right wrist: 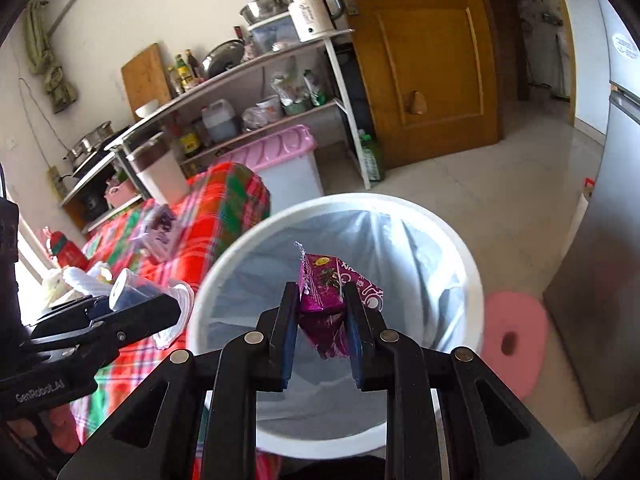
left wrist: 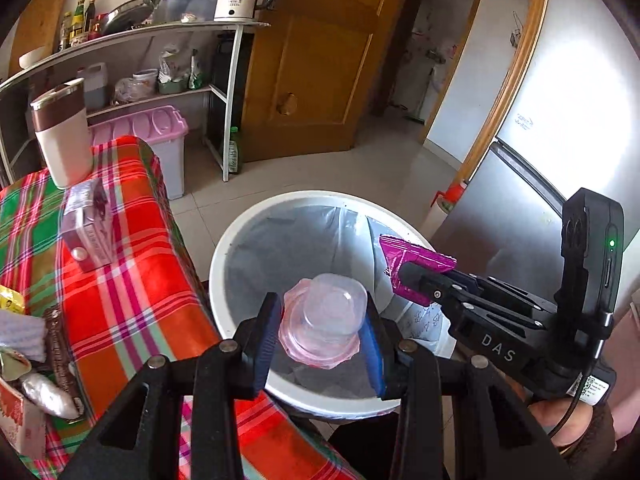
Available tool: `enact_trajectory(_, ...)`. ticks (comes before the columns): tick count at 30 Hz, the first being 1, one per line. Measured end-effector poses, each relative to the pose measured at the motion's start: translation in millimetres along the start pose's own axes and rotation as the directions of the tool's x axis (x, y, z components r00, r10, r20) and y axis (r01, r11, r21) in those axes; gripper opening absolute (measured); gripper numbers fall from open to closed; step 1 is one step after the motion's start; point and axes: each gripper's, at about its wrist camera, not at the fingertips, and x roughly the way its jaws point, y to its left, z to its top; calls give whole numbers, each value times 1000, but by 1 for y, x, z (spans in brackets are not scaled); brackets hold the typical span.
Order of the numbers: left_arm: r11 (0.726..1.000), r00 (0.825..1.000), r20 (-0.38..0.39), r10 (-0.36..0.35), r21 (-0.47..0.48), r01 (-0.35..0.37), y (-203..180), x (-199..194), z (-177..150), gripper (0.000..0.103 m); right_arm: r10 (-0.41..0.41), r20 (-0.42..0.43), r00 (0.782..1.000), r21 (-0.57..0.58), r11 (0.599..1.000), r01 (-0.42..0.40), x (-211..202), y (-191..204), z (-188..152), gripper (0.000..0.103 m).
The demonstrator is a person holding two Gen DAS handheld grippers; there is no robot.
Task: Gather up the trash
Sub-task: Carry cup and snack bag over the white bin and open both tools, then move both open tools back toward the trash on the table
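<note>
Left wrist view: the left gripper (left wrist: 323,320) has its fingers (left wrist: 266,332) clamped on a clear plastic cup with a pink crumpled lid (left wrist: 324,320), held above the open mouth of a white trash bin (left wrist: 224,256) lined with a clear bag. At about 3 o'clock from the cup, the right gripper (left wrist: 408,276) has its fingers pressed together on a magenta wrapper (left wrist: 404,258), which hangs over the bin's rim. At 9 o'clock lies the worktop under a red plaid cloth (left wrist: 132,280), carrying a purple carton (left wrist: 90,228) and a white tumbler (left wrist: 64,136).

Right wrist view: the right gripper (right wrist: 322,312) pinches the magenta wrapper (right wrist: 324,300) between its fingers (right wrist: 286,332), above the white trash bin (right wrist: 468,256). At 9 o'clock the left gripper (right wrist: 148,304) holds the clear plastic cup (right wrist: 132,292) over the plaid cloth (right wrist: 224,208), just beside the bin's rim. A pink pad (right wrist: 516,340) lies on the floor at 3 o'clock.
</note>
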Motion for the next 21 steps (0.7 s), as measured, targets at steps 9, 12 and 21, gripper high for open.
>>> enact_trajectory(9,1000,998,-60,18,1,-18,-4,25,1,58,-49,-66,997,29,998,51,19,-26,1,34)
enact_trajectory(12,1000,998,-60,14,-11,-15,0,23,-2,58,-48,-68,997,37,998,51,17,-28,-2,44)
enact_trajectory(21,995,996,26,87,-48,-85,27,-24,-14,64,-8,-28,1000,31,999,8,1,-6,-4,45)
